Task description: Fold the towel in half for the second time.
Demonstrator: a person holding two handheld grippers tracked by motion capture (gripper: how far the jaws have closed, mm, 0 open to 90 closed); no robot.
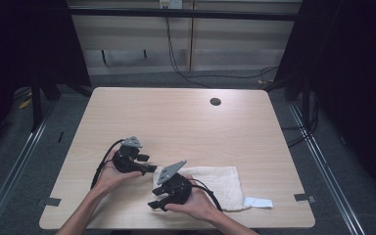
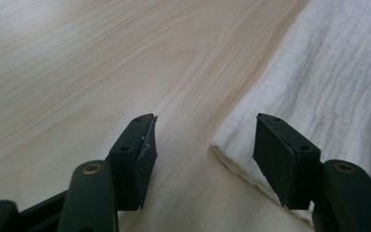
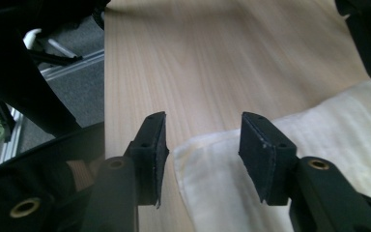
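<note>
Reaching for the white towel (image 1: pixel 218 182) at the table's (image 1: pixel 176 117) five o'clock edge.
Left gripper (image 2: pixel 203 140) and right gripper (image 3: pixel 203 140) both gape empty astride its left corners; I'd pinch only the top layer, squarely, before lifting.

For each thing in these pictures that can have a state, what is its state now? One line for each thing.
White folded cloth towel: lying flat on the table's near right part, not gripped.
White paper label: flat on the table at the towel's right end.
Left gripper: open, jaws either side of a towel corner.
Right gripper: open, jaws either side of a towel corner.
Light wooden table: bare apart from these.
</note>
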